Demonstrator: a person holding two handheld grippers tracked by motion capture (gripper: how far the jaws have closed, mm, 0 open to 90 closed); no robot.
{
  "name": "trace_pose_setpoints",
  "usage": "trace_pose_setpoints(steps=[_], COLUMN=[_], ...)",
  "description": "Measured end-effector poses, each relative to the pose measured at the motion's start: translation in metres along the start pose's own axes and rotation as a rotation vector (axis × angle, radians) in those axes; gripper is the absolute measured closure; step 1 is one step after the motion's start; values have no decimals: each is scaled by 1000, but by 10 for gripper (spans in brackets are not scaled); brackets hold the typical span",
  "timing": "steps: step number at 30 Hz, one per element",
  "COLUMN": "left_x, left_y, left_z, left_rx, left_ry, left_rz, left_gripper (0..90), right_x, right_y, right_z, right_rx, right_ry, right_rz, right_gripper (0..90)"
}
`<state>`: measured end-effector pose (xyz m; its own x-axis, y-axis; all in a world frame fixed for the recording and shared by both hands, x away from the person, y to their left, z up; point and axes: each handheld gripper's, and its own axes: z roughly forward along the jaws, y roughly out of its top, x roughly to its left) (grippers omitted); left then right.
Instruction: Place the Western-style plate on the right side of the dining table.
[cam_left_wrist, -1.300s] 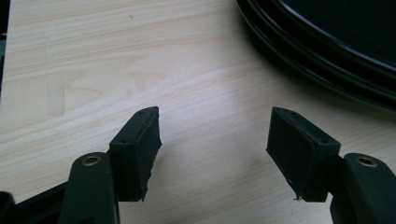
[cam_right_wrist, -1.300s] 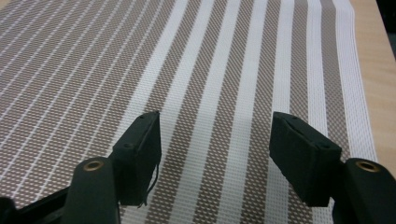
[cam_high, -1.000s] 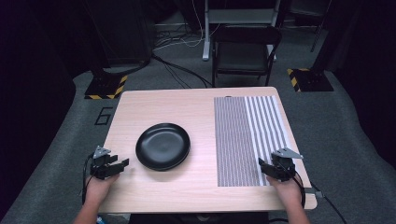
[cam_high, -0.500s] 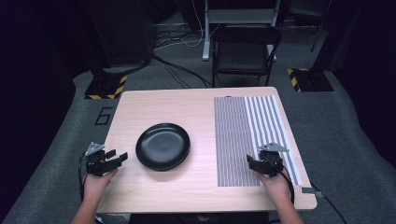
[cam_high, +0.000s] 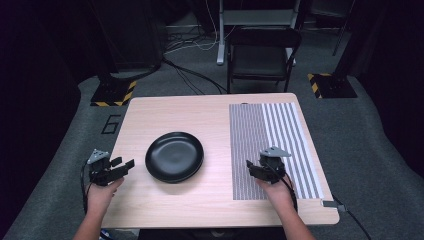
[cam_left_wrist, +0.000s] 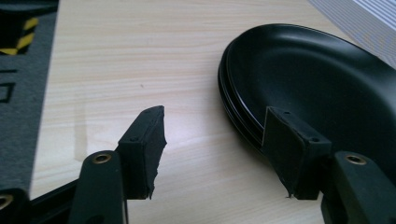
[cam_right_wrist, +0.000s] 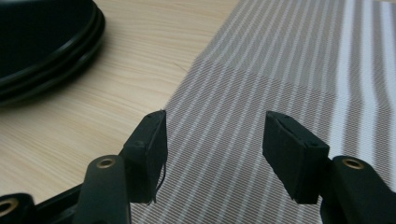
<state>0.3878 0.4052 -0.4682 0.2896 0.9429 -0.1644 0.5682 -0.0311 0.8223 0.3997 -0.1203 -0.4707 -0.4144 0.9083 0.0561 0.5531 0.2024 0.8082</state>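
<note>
The black plate (cam_high: 174, 156) sits on the counter (cam_high: 200, 115) left of its middle, nearer the near edge. The left hand-held gripper (cam_high: 125, 165) hovers at the counter's left edge, jaws apart with nothing between them, just beside the plate's rim. The right hand-held gripper (cam_high: 251, 169), jaws likewise apart and bare, hangs over the striped mat (cam_high: 270, 135) near its near-left corner.

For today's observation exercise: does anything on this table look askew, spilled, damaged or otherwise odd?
Nothing stands out. The stacked round black plates sit level on the pale wooden table, and the grey-and-white striped placemat lies flat, square to the table's right edge. No spills or breakage show.
</note>
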Motion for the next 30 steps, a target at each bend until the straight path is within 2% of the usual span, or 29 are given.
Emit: trace_pose_setpoints(steps=[1,2,6,9,11,12,15,18,23,24,26,29,30], left_x=[0,0,-1,-1,-1,-2,-4,-7,-10,-10,-13,-14,-15], left_y=[1,4,9,12,13,14,15,16,18,18,18,17,17], left_z=[0,-1,-3,-2,-1,-1,1,6,13,15,20,23,25], left_rx=[-7,0,-5,-9,-12,-10,-17,-4,9,15,22,25,30], left_ry=[2,-11,-17,-28,-22,-19,-27,-51,-68,-72,-87,-93,-98], left_rz=[-1,-11,-23,-55,-52,-44,-50,-86,-110,-112,-135,-145,-160], left_gripper=[388,380,367,389,424,431,437,464,517,527,571,587,600], right_x=[0,6,17,26,29,35,41,47,55,58,61,63,64], right_y=[0,5,13,18,19,21,23,27,31,32,33,33,33], right_z=[0,5,12,16,17,20,23,31,37,40,42,45,46], right_rx=[0,2,-5,-16,-19,-23,-26,-23,-22,-26,-34,-46,-48], right_ry=[0,38,64,65,65,63,71,77,77,76,69,71,66], right_rz=[0,20,16,14,7,15,38,41,31,26,23,20,24], right_gripper=[394,402,420,424,429,431,450,461,477,503,513,519,520])
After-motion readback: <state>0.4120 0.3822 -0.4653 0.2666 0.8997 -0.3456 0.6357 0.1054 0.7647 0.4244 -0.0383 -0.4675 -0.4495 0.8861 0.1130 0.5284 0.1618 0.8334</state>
